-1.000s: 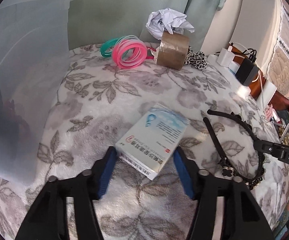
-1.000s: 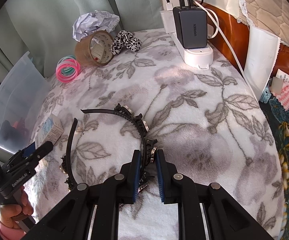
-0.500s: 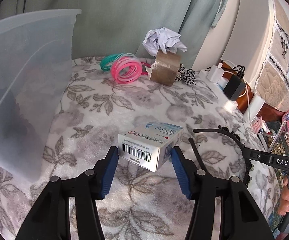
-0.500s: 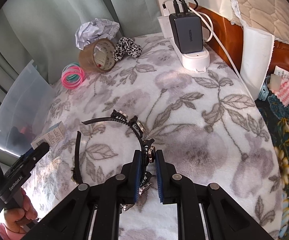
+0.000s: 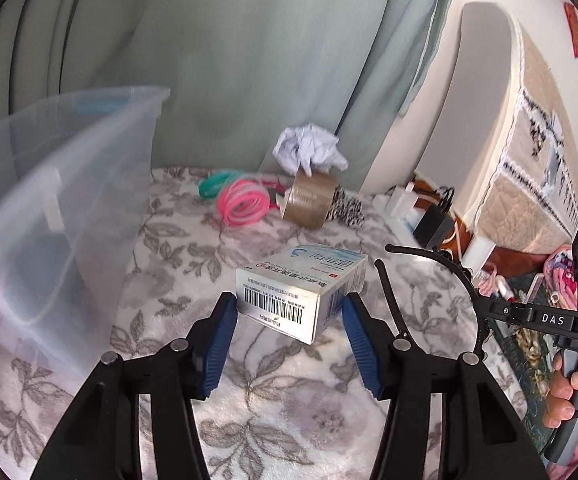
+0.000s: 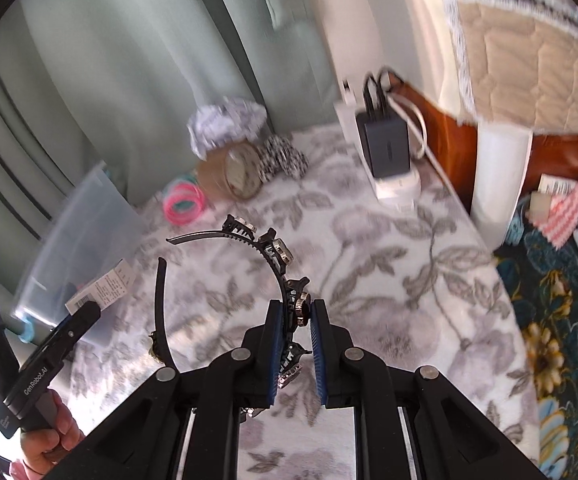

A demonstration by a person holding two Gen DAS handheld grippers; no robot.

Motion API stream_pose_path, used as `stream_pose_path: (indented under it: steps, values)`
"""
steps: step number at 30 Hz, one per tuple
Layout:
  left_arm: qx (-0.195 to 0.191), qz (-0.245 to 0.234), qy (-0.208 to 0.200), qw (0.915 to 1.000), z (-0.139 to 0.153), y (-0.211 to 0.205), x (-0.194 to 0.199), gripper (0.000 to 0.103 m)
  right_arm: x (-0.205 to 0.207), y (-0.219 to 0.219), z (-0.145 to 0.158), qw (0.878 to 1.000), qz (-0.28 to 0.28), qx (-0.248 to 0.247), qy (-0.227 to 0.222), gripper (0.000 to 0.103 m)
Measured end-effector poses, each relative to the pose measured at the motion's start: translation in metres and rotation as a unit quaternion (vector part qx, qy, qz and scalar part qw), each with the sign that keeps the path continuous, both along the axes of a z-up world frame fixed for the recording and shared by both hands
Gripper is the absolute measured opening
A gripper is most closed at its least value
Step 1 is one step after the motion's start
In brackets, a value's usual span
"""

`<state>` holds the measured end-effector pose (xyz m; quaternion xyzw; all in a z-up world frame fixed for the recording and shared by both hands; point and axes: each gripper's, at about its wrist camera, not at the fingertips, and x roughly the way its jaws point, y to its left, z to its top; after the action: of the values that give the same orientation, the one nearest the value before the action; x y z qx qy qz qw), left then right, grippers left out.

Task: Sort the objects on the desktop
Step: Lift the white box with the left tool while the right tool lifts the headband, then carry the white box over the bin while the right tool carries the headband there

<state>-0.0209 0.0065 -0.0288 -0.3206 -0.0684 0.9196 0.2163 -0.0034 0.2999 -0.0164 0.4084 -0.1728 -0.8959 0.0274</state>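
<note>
Translucent bin (image 5: 69, 184) contents unclear; left gripper (image 5: 289, 316) clamps box (image 5: 301, 292), right gripper (image 6: 295, 320) pinches headband (image 6: 265, 248).

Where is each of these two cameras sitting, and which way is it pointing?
Left wrist: on the left gripper, looking along its fingers at the box they clamp, bin to the left; the other hand shows at right.
Right wrist: on the right gripper, looking along its fingers at the headband they pinch; the left gripper's hand shows lower left.
Both see: box, headband, bin, tape, pink rings.
</note>
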Motion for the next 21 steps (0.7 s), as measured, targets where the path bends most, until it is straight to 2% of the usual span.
stream_pose_path:
  steps: [5, 11, 17, 21]
  values:
    - [0.03, 0.012, 0.04, 0.9987, 0.034, -0.02, 0.012, 0.056, 0.0, -0.015, 0.036, 0.999, 0.013, 0.005, 0.043, 0.015]
    - [0.076, 0.055, 0.089, 0.9916, 0.073, -0.066, 0.031, 0.056, -0.005, -0.045, 0.079, 0.995, 0.04, 0.007, 0.096, 0.015]
    - [0.081, 0.13, 0.139, 0.9783, 0.102, -0.113, 0.049, 0.056, -0.02, -0.093, 0.115, 0.986, 0.096, 0.01, 0.138, 0.015]
    - [0.071, 0.18, 0.146, 0.9702, 0.109, -0.138, 0.052, 0.056, -0.033, -0.133, 0.129, 0.979, 0.138, 0.007, 0.151, 0.015]
